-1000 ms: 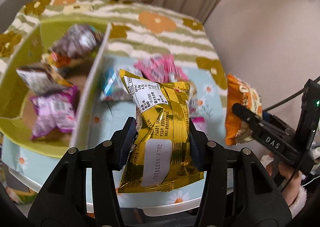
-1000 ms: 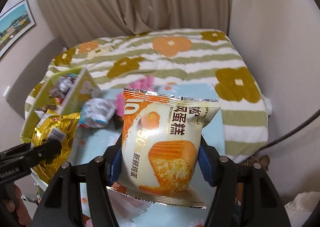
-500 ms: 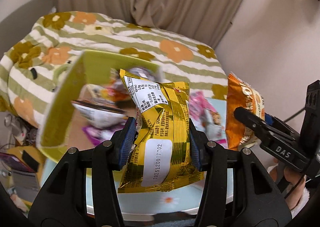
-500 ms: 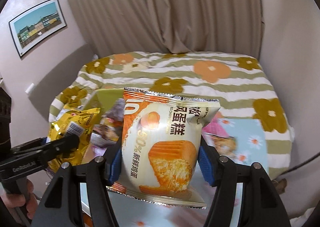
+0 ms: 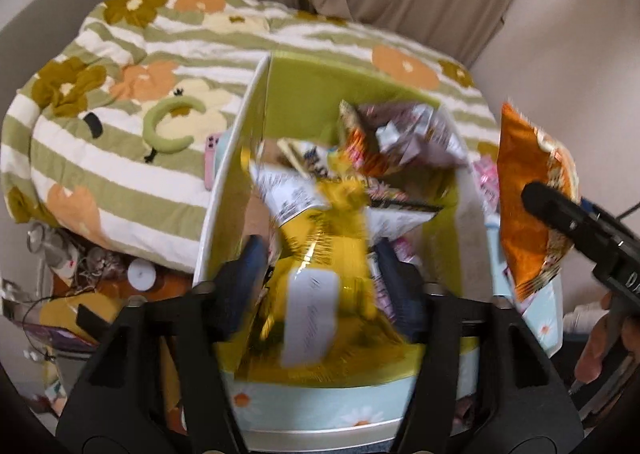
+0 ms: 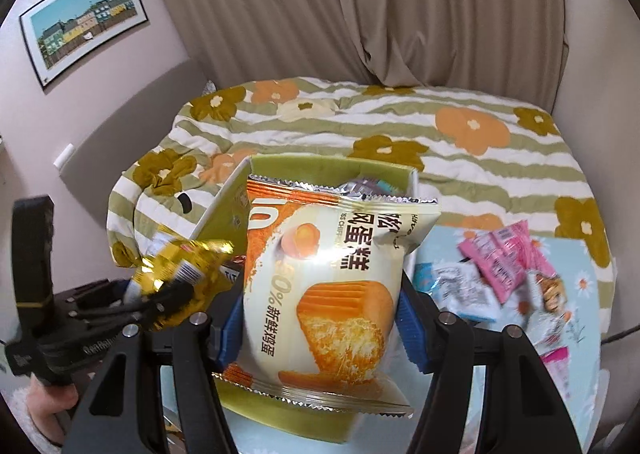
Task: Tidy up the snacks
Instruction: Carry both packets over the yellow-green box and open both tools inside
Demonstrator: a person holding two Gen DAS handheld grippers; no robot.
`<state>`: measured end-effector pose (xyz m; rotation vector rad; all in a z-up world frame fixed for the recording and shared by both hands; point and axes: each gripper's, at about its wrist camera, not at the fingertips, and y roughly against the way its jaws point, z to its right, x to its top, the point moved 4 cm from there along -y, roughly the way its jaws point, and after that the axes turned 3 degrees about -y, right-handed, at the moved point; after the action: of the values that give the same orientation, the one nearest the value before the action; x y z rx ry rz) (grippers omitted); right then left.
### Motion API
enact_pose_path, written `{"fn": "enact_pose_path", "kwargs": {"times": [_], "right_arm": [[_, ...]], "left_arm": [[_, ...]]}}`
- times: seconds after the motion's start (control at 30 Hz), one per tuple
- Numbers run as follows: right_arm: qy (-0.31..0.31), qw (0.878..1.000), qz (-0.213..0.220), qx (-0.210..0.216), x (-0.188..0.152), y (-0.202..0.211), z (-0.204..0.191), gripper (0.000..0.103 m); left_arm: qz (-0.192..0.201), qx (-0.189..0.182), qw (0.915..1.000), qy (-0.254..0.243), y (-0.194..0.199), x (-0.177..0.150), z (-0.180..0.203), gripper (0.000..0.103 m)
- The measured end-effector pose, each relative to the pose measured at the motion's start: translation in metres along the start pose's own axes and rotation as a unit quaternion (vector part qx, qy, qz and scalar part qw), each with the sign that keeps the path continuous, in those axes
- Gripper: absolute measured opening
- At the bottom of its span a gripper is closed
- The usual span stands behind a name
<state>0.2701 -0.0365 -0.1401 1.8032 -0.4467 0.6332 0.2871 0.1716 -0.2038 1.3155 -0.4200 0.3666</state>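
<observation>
Two snack packets are up over the green box at once, one per gripper. The left gripper has just been opening its jaws; the gold packet is between them, blurred, and the pads look to stand clear of its sides, so I judge it is being let go into the box, above the pile of packets already lying against the box's far wall. The right gripper is closed on the cake packet, blue pads pressing both sides, and holds it upright over the near part of the box.

The step in hand is the drop into the box. Next, as I judge it, the left gripper must lift away from the box without catching the gold packet, and the right one then has to open its jaws over a free spot inside.

Room is tight. Both grippers crowd the near end of the box, and in the right wrist view the left gripper sits just beside the cake packet. The box's tall white-edged left wall stands close to the left jaw. Right of the box, loose pink packets and others lie on the flowered cloth, leaving open room on that side for pulling back.
</observation>
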Motion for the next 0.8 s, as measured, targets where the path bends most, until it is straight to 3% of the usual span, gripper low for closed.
{"fn": "enact_pose_path", "kwargs": {"times": [0.07,0.43,0.8], "right_arm": [[-0.007,1.000,-0.005,-0.006,-0.004,-0.005,-0.004,0.060],[-0.028,0.998,-0.037,-0.039,-0.016,-0.022,-0.012,0.060],[-0.020,0.998,-0.057,-0.015,0.001,-0.046,-0.013,0.061]], "left_arm": [[0.003,-0.006,0.9999,-0.009,-0.004,-0.003,-0.003,0.102],[-0.012,-0.021,0.9988,-0.042,-0.010,-0.010,-0.006,0.102],[-0.006,0.011,0.9994,-0.032,-0.005,-0.003,-0.006,0.102]]}}
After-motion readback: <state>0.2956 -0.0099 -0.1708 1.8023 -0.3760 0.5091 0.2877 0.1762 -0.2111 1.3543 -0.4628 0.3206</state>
